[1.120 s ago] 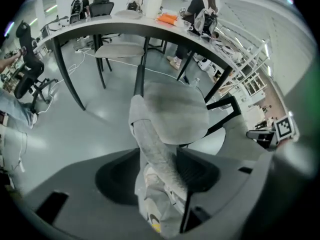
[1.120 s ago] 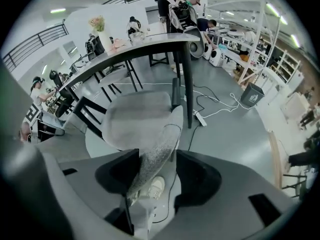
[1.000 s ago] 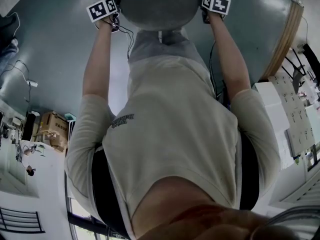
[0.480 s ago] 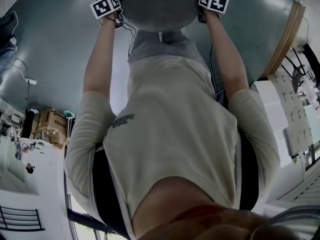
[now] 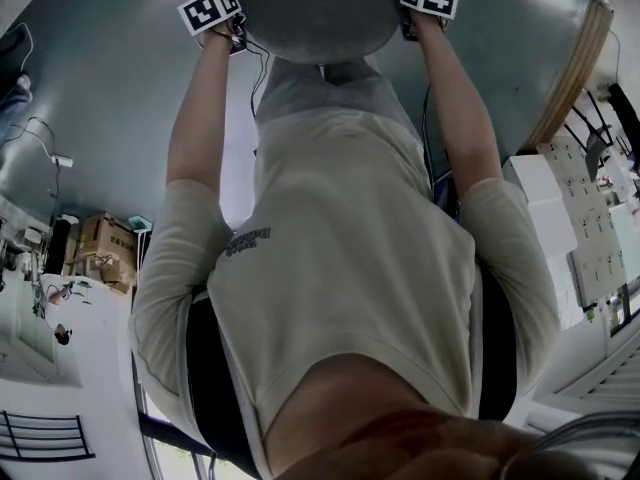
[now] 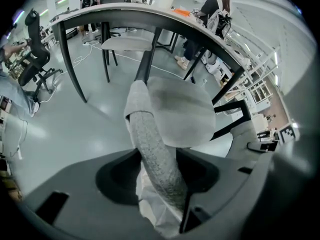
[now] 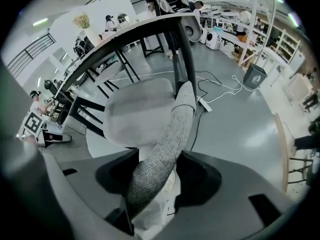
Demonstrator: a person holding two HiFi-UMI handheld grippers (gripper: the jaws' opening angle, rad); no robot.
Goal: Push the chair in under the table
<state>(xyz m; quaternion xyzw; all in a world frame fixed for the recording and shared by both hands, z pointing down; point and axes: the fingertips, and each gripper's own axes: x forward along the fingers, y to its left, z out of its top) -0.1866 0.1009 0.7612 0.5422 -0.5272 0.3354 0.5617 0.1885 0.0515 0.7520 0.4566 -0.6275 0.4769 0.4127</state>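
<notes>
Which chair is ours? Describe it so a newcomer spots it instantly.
Find the long dark-edged table on black legs. On its near side stands a grey upholstered chair, seat towards the table. Unlike the other grey chair farther under the table and the black office chair, its curved, coarse-weave backrest fills the foreground.

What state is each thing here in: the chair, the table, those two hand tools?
Chair, upright, seat mostly out from under the table.
Backrest, gripped along its top edge.
Left hand-held gripper, shut on the backrest.
Right hand-held gripper, jaws just been closing, now shut on the backrest.
</notes>
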